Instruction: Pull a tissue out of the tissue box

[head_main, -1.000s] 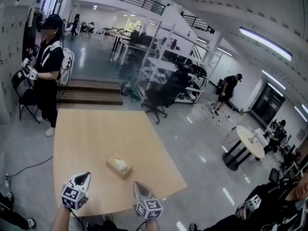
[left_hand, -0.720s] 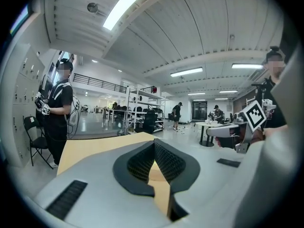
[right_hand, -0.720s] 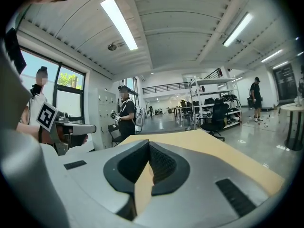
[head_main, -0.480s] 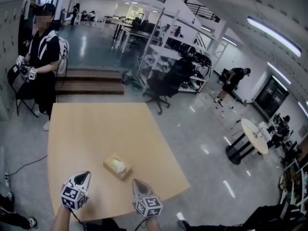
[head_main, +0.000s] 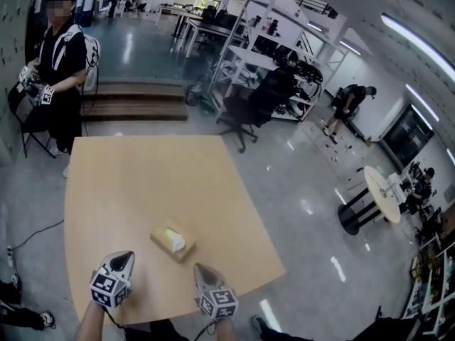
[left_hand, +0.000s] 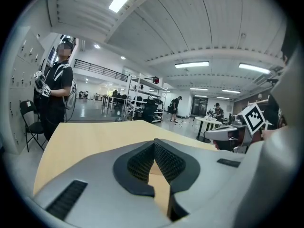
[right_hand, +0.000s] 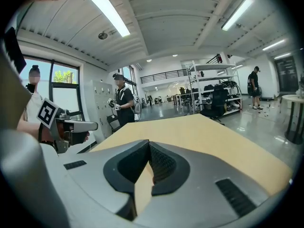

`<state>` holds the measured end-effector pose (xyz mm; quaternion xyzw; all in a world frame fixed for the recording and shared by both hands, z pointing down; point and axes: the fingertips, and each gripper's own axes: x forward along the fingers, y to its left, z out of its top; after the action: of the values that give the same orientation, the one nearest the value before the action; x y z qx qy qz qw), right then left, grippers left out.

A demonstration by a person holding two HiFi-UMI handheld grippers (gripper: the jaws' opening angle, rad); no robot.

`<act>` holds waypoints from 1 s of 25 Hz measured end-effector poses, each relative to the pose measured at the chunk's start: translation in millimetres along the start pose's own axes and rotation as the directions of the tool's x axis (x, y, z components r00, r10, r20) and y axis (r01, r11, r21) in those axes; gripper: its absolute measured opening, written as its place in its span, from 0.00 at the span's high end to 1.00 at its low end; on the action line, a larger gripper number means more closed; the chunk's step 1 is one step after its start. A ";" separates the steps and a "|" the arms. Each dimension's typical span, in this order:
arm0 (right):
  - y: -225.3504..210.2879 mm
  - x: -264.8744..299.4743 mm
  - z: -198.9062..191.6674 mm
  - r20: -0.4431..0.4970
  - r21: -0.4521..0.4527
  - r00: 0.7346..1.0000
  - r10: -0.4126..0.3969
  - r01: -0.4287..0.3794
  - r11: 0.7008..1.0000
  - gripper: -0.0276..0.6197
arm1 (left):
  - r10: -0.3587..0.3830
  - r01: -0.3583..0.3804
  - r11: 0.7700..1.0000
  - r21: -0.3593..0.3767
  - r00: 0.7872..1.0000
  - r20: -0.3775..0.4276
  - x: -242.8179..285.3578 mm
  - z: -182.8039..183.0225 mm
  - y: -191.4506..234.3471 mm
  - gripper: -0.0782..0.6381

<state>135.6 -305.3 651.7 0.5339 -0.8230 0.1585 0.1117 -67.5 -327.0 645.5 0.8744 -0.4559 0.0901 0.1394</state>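
Tissue box (head_main: 162,236) sits on the desk (head_main: 128,183) with a tissue (head_main: 176,241) poking up, untouched. Over the last second the view tipped down. Left gripper (head_main: 124,257) and right gripper (head_main: 198,268) remain just short of the box, both pressed together, empty. Approach only — no pull begun.

1. A person in black (head_main: 60,69) is standing just beyond the far left corner of the wooden table (head_main: 128,190)
2. A black office chair (head_main: 245,119) is sitting before metal shelving (head_main: 234,69)
3. Another person (head_main: 348,101) is bending over beyond a round white table (head_main: 380,190)
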 end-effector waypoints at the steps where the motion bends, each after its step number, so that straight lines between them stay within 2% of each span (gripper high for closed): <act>1: 0.0 1.3 -4.2 -0.010 -0.002 1.000 0.002 -0.002 1.000 0.94 | -0.002 0.002 1.000 -0.002 1.000 -0.008 0.8 -3.2 -0.6 0.88; 9: -0.1 6.2 -23.7 -0.055 0.026 0.998 0.011 -0.010 1.000 0.94 | -0.014 0.012 1.000 -0.029 0.997 -0.078 5.2 -33.4 -5.8 0.88; 14: -0.7 8.4 -35.6 -0.076 0.042 0.997 0.014 -0.010 0.999 0.94 | -0.009 0.005 0.999 -0.045 0.995 -0.096 5.7 -45.2 -1.2 0.88; 25: -2.4 25.5 -30.3 -0.064 0.062 0.997 0.039 -0.035 0.997 0.94 | -0.019 0.015 0.999 -0.038 0.995 -0.096 8.0 -40.1 0.0 0.88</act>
<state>127.9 -316.2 689.1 0.5163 -0.8235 0.2027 0.1192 -64.1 -320.1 685.7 0.8701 -0.4428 0.1227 0.1782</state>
